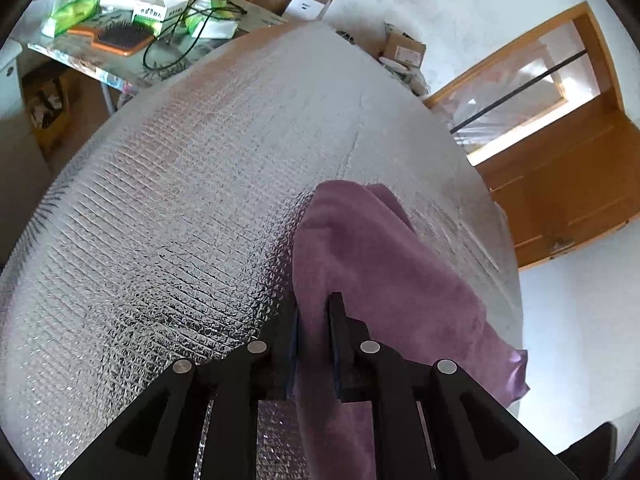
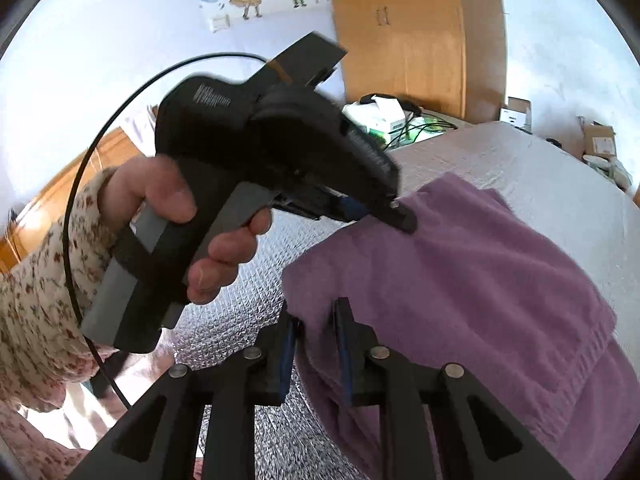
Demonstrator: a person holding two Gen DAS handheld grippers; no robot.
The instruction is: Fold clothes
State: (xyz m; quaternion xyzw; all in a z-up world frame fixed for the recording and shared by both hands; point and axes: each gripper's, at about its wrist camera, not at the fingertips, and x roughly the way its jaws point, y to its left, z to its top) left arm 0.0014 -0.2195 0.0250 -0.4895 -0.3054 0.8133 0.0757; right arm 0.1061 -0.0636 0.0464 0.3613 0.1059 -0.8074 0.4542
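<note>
Both claws, left [image 1: 314, 312] & right [image 2: 316, 320], nearly closed w/ purple cloth [image 2: 460, 264] pinched between.

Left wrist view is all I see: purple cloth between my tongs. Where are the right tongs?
Observer: The right tongs have the cloth's near edge between them.
Operator: Where on the cloth are my left tongs?
Observer: The left tongs are at its far left edge.
Operator: Anything trailing from that gripper?
Observer: A black cable loops from its top down past the floral sleeve.
</note>
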